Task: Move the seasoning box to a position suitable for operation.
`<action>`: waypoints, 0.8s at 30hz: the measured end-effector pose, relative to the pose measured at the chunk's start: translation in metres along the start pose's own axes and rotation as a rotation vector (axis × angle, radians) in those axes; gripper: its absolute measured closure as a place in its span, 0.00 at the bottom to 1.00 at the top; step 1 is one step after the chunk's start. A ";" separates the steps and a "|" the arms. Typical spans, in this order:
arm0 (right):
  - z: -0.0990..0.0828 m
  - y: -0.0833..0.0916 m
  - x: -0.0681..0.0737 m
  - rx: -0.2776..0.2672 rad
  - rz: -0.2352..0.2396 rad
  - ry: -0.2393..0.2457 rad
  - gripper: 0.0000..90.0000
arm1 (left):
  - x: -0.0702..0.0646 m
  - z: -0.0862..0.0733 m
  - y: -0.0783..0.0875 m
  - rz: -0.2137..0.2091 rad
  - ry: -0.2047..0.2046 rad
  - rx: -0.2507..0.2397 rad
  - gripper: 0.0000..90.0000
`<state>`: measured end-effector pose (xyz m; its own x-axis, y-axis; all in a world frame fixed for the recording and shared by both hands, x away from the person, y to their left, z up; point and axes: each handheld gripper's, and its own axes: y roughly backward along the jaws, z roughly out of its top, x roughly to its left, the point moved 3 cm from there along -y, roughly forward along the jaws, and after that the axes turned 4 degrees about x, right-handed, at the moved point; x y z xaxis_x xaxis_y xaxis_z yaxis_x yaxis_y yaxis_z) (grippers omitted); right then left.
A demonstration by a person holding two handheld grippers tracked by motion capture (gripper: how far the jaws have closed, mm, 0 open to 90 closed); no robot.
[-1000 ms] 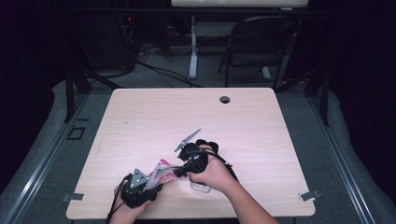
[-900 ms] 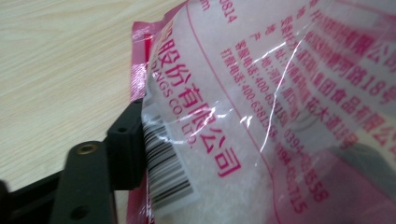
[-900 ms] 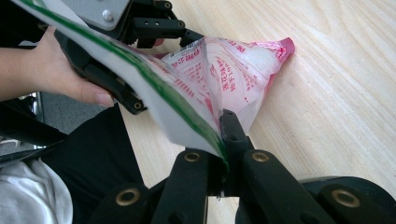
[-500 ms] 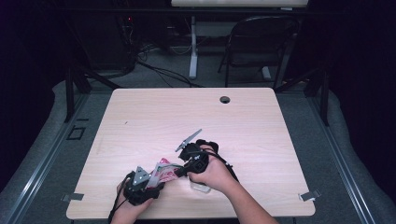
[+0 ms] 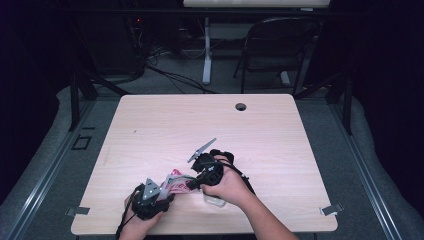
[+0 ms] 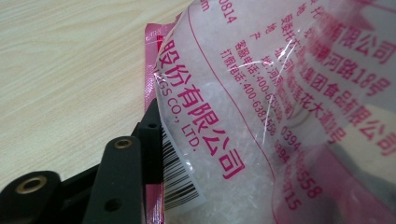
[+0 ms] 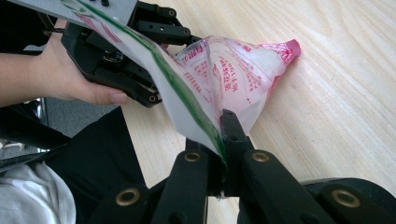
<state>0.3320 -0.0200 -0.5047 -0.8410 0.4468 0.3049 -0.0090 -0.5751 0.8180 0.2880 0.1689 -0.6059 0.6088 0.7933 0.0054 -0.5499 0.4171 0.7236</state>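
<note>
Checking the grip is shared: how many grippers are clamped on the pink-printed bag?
2. The left gripper pinches the pink-printed bag by its barcode edge, near the table's front edge. The right gripper pinches the bag's other side, jaws closed on the film.

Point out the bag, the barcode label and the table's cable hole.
bag point(image 7: 243, 70), right gripper view, clear printed front
barcode label point(image 6: 180, 179), left gripper view, black bars
cable hole point(image 5: 241, 107), high view, centre of the hole near the table's far edge

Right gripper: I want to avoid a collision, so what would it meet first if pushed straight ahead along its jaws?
The right gripper is shut on the pink-printed bag, so the bag comes first. Just beyond it looks like the left gripper, though depth is unclear.
</note>
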 end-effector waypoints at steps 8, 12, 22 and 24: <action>-0.001 0.003 0.001 -0.008 0.000 0.008 1.00 | 0.000 0.003 0.004 -0.003 -0.006 0.001 0.61; -0.001 0.008 0.002 -0.023 0.003 0.013 1.00 | -0.001 0.006 0.008 0.010 0.002 -0.011 0.61; -0.003 0.014 0.004 -0.056 -0.011 0.018 1.00 | -0.003 0.013 0.015 0.031 -0.017 -0.007 0.62; -0.003 0.014 0.004 -0.062 -0.007 0.017 0.99 | -0.003 0.014 0.015 0.032 -0.022 -0.010 0.62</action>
<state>0.3271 -0.0287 -0.4934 -0.8497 0.4396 0.2912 -0.0476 -0.6139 0.7880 0.2861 0.1667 -0.5853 0.6028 0.7967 0.0437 -0.5754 0.3961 0.7156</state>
